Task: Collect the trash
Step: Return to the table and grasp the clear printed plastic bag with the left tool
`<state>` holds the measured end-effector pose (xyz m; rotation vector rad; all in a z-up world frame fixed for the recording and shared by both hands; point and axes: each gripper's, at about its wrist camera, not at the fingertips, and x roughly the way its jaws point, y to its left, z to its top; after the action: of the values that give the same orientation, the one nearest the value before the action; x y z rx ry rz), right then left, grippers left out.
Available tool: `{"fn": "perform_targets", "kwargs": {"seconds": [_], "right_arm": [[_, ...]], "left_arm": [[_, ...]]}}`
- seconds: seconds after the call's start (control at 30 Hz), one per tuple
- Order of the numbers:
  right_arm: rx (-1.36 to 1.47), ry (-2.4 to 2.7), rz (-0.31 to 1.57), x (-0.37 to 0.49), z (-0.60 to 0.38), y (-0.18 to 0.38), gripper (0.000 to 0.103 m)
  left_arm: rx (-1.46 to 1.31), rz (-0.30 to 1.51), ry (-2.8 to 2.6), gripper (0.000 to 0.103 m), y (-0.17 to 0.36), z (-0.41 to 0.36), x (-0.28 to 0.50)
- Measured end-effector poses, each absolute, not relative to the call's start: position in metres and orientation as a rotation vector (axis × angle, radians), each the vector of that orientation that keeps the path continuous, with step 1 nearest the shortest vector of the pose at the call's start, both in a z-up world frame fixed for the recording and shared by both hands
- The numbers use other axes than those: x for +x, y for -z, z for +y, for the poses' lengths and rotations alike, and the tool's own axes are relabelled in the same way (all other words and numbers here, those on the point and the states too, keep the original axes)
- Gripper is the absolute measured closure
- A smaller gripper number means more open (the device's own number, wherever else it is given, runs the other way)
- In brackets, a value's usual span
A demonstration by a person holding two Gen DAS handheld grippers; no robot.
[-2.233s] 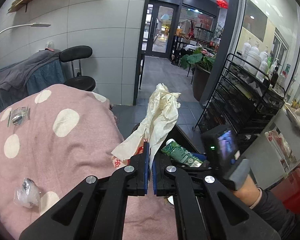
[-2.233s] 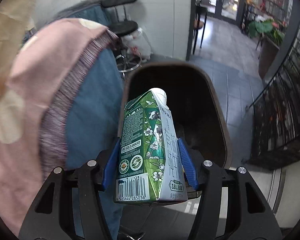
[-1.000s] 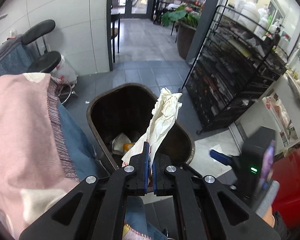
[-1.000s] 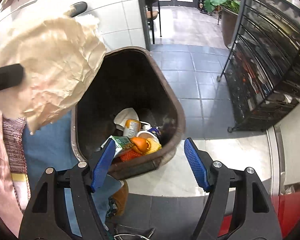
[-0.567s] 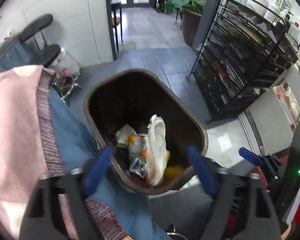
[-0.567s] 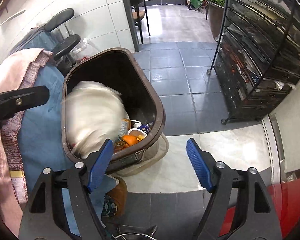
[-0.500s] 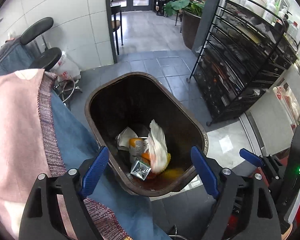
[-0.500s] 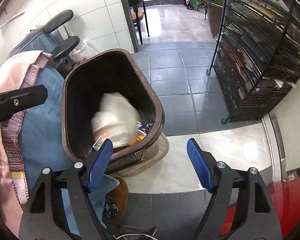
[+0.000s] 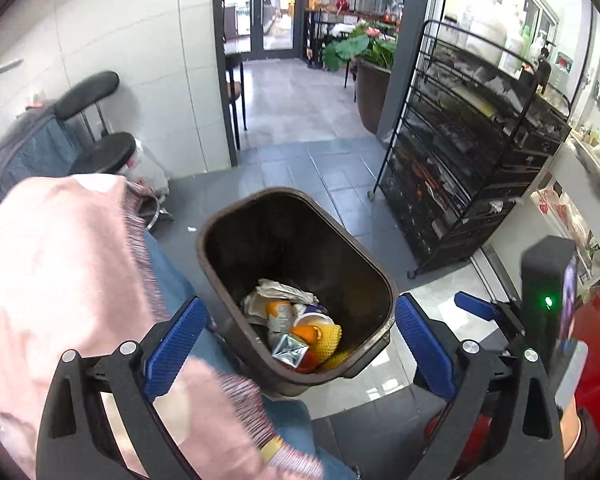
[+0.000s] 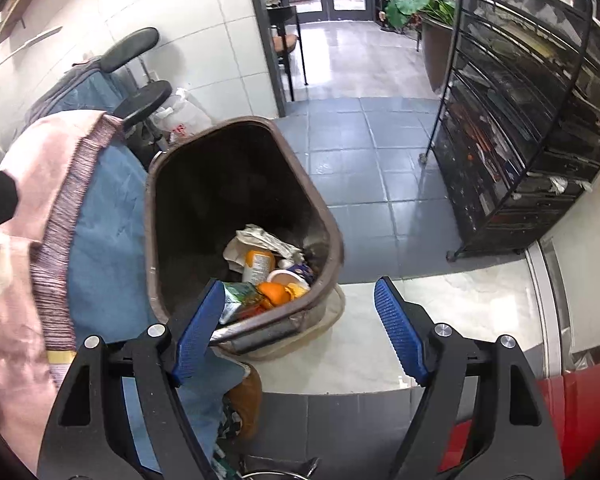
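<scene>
Both grippers hung above the brown bin (image 9: 300,376), the left gripper (image 9: 296,340) with jaws opening wide and empty, the right gripper (image 10: 300,328) spread and empty, because the trash (image 9: 296,328) lay inside the bin.

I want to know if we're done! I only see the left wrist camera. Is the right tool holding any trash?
Observer: No. The right wrist view shows the right tool open, with nothing in it.
Operator: Is anything under the bin?
Observer: Yes, a beige mat sticks out below the bin.
Operator: Anything else down there?
Observer: A brown thing, maybe a shoe, lies by the blue cloth.
</scene>
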<state>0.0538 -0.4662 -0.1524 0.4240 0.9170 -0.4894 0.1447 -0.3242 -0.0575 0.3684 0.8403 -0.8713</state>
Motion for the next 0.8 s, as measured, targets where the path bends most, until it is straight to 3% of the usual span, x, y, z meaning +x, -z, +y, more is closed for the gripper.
{"fn": "perform_targets", "kwargs": {"seconds": [0.37, 0.8], "right_arm": [[0.336, 0.293, 0.861, 0.092, -0.404, 0.104, 0.025], [0.183, 0.012, 0.806, 0.149, -0.296, 0.046, 0.025]], "left_arm": [[0.286, 0.736, 0.646, 0.006, 0.031, -0.224, 0.152], [0.199, 0.84, 0.288, 0.006, 0.055, -0.097, 0.207]]}}
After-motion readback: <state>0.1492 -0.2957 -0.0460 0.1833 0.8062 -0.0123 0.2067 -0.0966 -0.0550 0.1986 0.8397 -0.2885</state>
